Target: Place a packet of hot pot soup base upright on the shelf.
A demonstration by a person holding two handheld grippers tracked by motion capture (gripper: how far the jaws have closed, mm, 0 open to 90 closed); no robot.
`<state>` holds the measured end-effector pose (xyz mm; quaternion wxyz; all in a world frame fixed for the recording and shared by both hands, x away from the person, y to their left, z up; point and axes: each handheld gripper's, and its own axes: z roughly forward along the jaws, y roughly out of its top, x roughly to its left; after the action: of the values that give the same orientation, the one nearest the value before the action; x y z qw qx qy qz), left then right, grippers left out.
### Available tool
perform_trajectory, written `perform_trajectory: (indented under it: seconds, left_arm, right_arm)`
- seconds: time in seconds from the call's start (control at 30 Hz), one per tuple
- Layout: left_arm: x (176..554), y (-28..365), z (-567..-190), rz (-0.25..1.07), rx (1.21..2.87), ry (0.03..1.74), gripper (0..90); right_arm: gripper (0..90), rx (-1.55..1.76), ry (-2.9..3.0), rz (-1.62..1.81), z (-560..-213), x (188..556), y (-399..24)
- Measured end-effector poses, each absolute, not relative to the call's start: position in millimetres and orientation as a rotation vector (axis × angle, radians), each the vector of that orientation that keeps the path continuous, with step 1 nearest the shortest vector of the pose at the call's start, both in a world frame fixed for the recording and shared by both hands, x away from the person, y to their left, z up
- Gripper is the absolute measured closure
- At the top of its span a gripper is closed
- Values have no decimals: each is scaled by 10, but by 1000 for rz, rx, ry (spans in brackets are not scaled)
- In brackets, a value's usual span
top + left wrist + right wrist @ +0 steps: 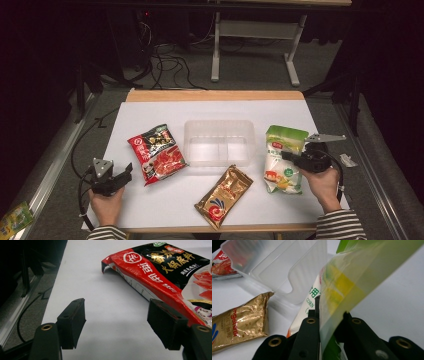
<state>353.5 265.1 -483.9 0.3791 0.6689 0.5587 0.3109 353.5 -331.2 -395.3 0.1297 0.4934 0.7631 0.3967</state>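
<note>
Nearest the camera in the high view, two striped sleeves come in from the near edge of the white table (150,112), each hand holding a tool. The left gripper (126,175) rests near the near-left corner with its jaws spread wide and nothing between them; in the left gripper view the red and black sauce packet (160,272) lies just beyond its right jaw, apart from it. A little farther in, the gold packet (224,196) lies flat near the middle of the near edge.

On the right, the right gripper (290,156) has its jaws pressed together on the edge of the green and white corn starch bag (283,159). The right gripper view shows the thin film pinched between the pads, with the bag (362,272) tilting up and away. The bag sits at the right of the table, just beside the clear plastic box (219,142), which stands empty in the middle, farther back.

The risk, as I judge it, lies in that grip: only a thin margin of slick film is held, and the weight of the powder hangs below it. The bag could slide out of the jaws or swing while being lifted. Its low end could also catch the near wall of the light box and push or tip it, or land on the gold packet.
</note>
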Motion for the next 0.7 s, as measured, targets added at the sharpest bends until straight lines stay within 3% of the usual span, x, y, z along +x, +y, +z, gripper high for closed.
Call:
perform_trajectory:
  seconds: [0.7]
  left_arm:
    - [3534,2655,-4839,788,1704,1426,318]
  right_arm:
    - [860,1389,2189,1226,-3800,3439,-3233]
